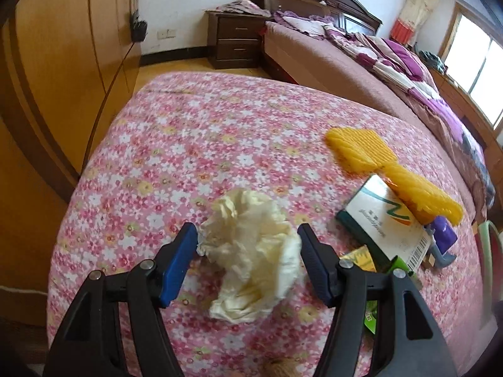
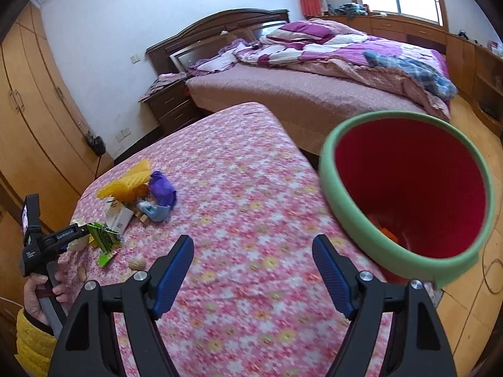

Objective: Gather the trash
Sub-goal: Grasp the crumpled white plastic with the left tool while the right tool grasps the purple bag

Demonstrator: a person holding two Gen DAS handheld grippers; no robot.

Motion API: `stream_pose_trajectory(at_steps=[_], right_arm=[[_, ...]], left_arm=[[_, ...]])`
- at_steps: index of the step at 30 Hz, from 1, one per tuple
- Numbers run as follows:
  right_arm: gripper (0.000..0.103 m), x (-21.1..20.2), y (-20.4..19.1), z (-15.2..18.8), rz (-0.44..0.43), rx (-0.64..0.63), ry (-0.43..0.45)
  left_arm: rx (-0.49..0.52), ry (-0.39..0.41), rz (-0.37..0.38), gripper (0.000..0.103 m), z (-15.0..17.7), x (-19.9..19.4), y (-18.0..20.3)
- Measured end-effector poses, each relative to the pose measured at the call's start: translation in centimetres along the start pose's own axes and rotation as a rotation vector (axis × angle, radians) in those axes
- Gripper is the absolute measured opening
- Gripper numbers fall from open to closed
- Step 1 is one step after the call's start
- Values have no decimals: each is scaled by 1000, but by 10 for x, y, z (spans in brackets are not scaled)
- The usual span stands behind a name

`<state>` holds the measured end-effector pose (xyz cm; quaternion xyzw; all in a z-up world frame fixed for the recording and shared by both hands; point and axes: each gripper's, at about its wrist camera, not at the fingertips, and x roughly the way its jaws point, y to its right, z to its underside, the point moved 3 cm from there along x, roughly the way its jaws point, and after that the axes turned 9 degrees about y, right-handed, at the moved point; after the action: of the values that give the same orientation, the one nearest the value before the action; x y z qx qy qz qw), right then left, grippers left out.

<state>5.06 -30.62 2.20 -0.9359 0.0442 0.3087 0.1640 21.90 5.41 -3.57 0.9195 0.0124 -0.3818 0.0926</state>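
A crumpled pale yellow tissue point(image 1: 251, 251) lies on the pink floral table cover point(image 1: 188, 157). My left gripper point(image 1: 248, 235) is open, its blue pads on either side of the tissue, not closed on it. More trash lies to the right: a yellow corrugated wrapper point(image 1: 377, 160), a white and green box point(image 1: 383, 220), a purple wrapper point(image 1: 443, 232) and a green packet point(image 1: 399, 264). In the right wrist view my right gripper point(image 2: 253, 248) is open and empty over the cover, left of a red bin with a green rim point(image 2: 408, 188). The left gripper's body point(image 2: 53, 238) shows at the trash pile point(image 2: 135, 201).
A bed with purple bedding point(image 2: 314, 62) stands behind the table, a dark nightstand point(image 1: 235, 37) beside it. Wooden wardrobes point(image 1: 63, 62) line the left wall. Small nut shells point(image 2: 138, 264) lie on the cover. Some orange scraps point(image 2: 386, 232) sit at the bin's bottom.
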Motion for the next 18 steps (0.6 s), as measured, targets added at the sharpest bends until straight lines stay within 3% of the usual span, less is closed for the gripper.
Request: stream_pose_trajectory(at_steps=[6,9,18], right_arm=[[80,25,-25,-11,-42,-42,-29],[80,40,-39,-16,-67,-64,-44],[80,97,-82,-20,-121,-125,-125]], left_arm=[[-18,18,-15,50,4,-5,-6],[-29,24,11,43,5,-8,-6],[-15,59,-17,39,11,-12,-1]])
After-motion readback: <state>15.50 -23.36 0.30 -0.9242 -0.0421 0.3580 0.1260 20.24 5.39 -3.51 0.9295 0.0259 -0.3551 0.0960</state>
